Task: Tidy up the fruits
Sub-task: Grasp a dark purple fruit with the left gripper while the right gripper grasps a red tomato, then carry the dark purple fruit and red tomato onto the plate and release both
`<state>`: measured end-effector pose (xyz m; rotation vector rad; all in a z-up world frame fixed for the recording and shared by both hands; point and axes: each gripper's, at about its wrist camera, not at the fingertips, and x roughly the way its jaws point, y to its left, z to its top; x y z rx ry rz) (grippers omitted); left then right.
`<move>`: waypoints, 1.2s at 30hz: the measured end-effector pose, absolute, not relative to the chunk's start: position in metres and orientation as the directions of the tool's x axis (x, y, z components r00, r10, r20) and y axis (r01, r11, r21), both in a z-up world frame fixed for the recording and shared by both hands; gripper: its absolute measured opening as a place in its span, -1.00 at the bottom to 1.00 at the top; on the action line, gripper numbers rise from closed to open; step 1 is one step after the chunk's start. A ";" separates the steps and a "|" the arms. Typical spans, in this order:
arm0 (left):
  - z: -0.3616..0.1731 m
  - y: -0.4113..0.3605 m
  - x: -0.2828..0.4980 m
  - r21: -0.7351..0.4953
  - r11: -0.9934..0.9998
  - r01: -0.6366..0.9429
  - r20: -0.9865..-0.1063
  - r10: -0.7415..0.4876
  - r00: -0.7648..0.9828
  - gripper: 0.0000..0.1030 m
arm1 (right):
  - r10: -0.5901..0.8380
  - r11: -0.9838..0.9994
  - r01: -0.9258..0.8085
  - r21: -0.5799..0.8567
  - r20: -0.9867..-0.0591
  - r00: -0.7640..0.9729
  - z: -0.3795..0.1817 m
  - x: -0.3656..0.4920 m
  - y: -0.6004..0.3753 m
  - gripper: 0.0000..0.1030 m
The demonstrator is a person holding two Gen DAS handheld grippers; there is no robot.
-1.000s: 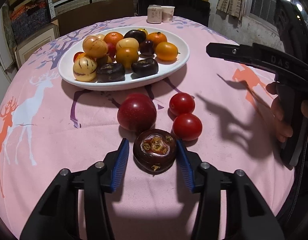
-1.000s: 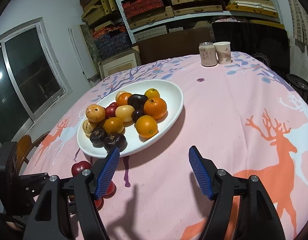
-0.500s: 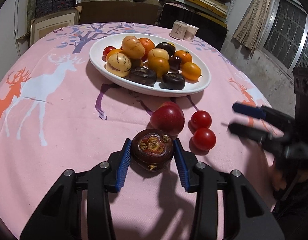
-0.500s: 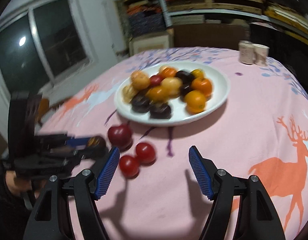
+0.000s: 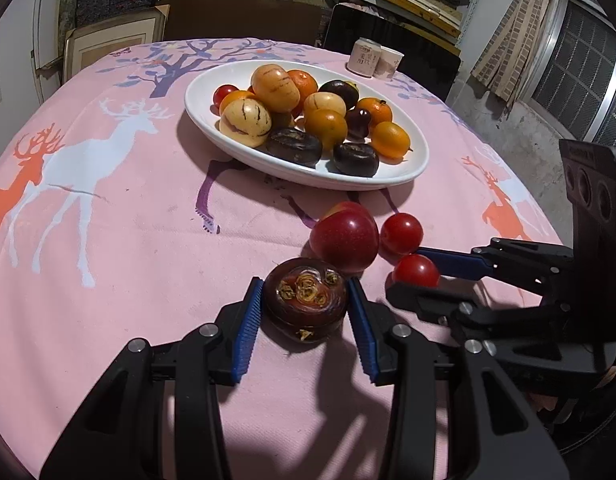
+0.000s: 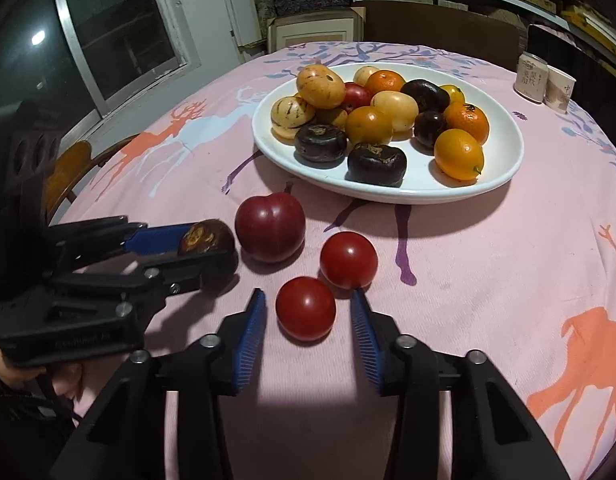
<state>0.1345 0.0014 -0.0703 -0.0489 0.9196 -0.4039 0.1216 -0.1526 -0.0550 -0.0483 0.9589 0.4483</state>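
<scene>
My round table's pink deer-print cloth (image 6: 488, 280) carries a white oval plate (image 6: 504, 160), a plum (image 6: 269, 228), two tomatoes (image 6: 305, 308), a dark mangosteen (image 5: 305, 304), a can (image 6: 530, 76) and a paper cup (image 6: 559, 89).

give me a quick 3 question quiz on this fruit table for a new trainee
1. True or false: the left tool has its blue pads around the dark brown fruit.
2. How many fruits lie on the pink cloth outside the white plate?
3. Which fruit sits between the right tool's fingers? A) red plum B) near cherry tomato C) an orange

Key: 1. true. 2. four: the dark brown fruit, the red plum and two cherry tomatoes. 3. B, with gaps at both sides, so not yet gripped.
</scene>
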 end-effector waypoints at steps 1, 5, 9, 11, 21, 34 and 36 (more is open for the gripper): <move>-0.070 0.001 0.135 -0.212 0.924 0.318 -0.764 -0.359 0.536 -0.20 | 0.338 0.909 -0.390 0.143 -0.801 0.493 -0.055 0.122 -0.151 -0.45; -0.071 0.001 0.136 -0.210 0.924 0.318 -0.767 -0.358 0.532 -0.20 | 0.345 0.905 -0.403 0.140 -0.796 0.497 -0.056 0.119 -0.151 -0.45; -0.071 0.001 0.136 -0.212 0.923 0.320 -0.765 -0.361 0.533 -0.21 | 0.369 0.903 -0.393 0.173 -0.781 0.505 -0.056 0.112 -0.160 -0.45; -0.071 0.001 0.135 -0.211 0.923 0.321 -0.764 -0.360 0.535 -0.21 | 0.385 0.903 -0.381 0.200 -0.772 0.506 -0.056 0.109 -0.166 -0.45; -0.072 -0.003 0.135 -0.185 0.927 0.325 -0.777 -0.341 0.530 -0.20 | 0.403 0.907 -0.335 0.255 -0.754 0.519 -0.056 0.107 -0.185 -0.46; -0.065 -0.011 0.125 -0.083 0.939 0.335 -0.761 -0.277 0.586 -0.21 | 0.409 0.909 -0.307 0.282 -0.744 0.528 -0.057 0.106 -0.195 -0.45; -0.060 -0.013 0.118 -0.058 0.937 0.345 -0.739 -0.272 0.616 -0.21 | 0.410 0.909 -0.302 0.287 -0.742 0.530 -0.057 0.105 -0.197 -0.45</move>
